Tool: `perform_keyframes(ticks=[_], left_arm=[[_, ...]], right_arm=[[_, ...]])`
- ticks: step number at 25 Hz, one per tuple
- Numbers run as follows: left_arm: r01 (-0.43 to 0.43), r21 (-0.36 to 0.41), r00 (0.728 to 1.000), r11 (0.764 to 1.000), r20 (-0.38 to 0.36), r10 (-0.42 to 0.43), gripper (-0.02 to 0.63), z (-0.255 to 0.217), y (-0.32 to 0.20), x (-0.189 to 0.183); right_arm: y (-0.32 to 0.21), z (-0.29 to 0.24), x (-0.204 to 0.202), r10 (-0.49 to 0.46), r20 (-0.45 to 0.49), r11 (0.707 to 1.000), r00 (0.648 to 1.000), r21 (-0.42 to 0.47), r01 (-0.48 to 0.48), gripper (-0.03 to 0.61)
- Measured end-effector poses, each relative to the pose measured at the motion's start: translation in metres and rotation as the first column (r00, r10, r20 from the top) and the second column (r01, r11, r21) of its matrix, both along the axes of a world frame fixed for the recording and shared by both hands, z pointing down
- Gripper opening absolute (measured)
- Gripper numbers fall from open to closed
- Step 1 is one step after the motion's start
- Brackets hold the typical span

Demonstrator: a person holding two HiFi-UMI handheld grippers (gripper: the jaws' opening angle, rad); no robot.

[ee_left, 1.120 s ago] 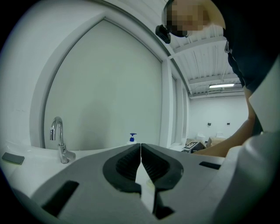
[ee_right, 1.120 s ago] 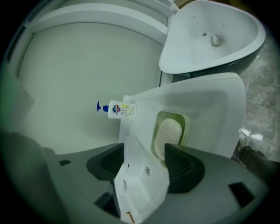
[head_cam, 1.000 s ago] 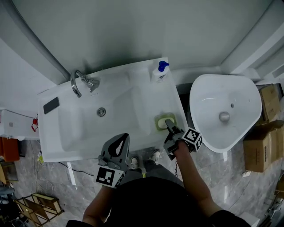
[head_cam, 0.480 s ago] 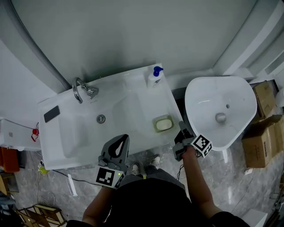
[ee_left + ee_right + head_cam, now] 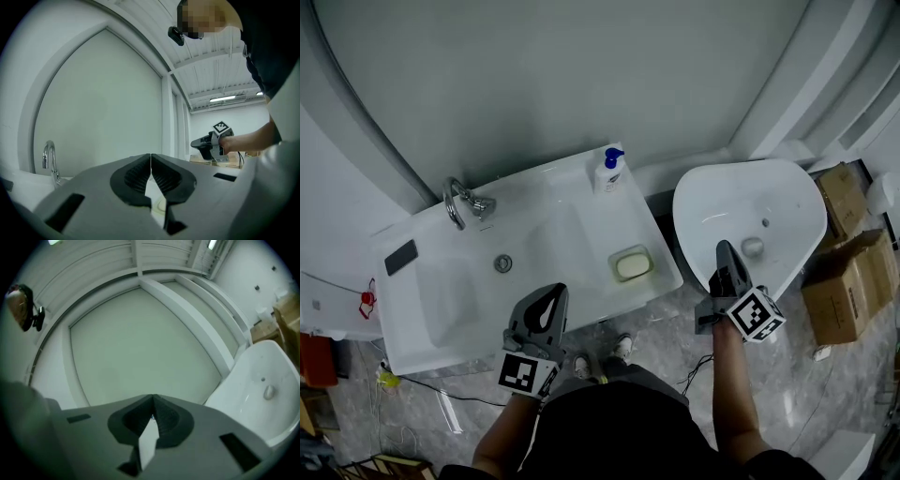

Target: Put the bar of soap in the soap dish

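Note:
A pale bar of soap (image 5: 630, 264) lies in the green soap dish (image 5: 614, 260) on the right part of the white washbasin (image 5: 534, 234). My left gripper (image 5: 555, 289) hangs at the basin's front edge, left of the dish; in the left gripper view its jaws (image 5: 150, 157) meet with nothing between them. My right gripper (image 5: 724, 246) is well right of the dish, over a second white basin (image 5: 787, 206). It is shut and empty in the right gripper view (image 5: 153, 400), and it also shows in the left gripper view (image 5: 206, 143).
A chrome tap (image 5: 455, 204) stands at the washbasin's back left and a pump bottle with a blue top (image 5: 607, 171) at its back right. A dark flat object (image 5: 401, 256) lies on the left rim. Cardboard boxes (image 5: 848, 281) stand on the floor at the right.
My right gripper has drawn away from the soap dish, up and to the right over the second basin. The soap stays in the dish. The left gripper has barely moved.

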State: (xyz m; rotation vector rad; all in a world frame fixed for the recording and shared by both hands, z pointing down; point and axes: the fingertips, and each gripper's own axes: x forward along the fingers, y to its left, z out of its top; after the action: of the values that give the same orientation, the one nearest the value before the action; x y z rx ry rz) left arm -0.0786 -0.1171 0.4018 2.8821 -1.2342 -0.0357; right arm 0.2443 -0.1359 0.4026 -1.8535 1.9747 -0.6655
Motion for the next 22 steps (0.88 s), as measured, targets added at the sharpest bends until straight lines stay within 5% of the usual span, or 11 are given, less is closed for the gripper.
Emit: perform_keyframes(ticks=[5,11,19,22], left_arm=[[-0.008,0.044,1.0,0.999,0.004,0.008,0.021,-0.008,-0.002,0.0],[-0.008,0.059,1.0,0.998,0.015,0.007,0.021,-0.014,-0.003,0.0],[0.005,0.035,1.0,0.999,0.021,-0.006,0.021,-0.012,0.0,-0.003],[0.011,0.067,0.999,0.998,0.032,-0.013,0.021,-0.014,-0.002,-0.005]], right_arm=[[0.023,-0.062,-0.019,-0.015,-0.211,0.994,0.977,0.1,0.036,0.014],[0.046,-0.105,-0.032,0.026,-0.412,0.983,0.911,0.177,0.052,0.014],[0.082,-0.097,-0.052,0.034,-0.601,0.988,0.799,0.142,0.064,0.014],[0.09,-0.091,-0.053,0.037,-0.619,0.991,0.785,0.122,0.05,0.014]])
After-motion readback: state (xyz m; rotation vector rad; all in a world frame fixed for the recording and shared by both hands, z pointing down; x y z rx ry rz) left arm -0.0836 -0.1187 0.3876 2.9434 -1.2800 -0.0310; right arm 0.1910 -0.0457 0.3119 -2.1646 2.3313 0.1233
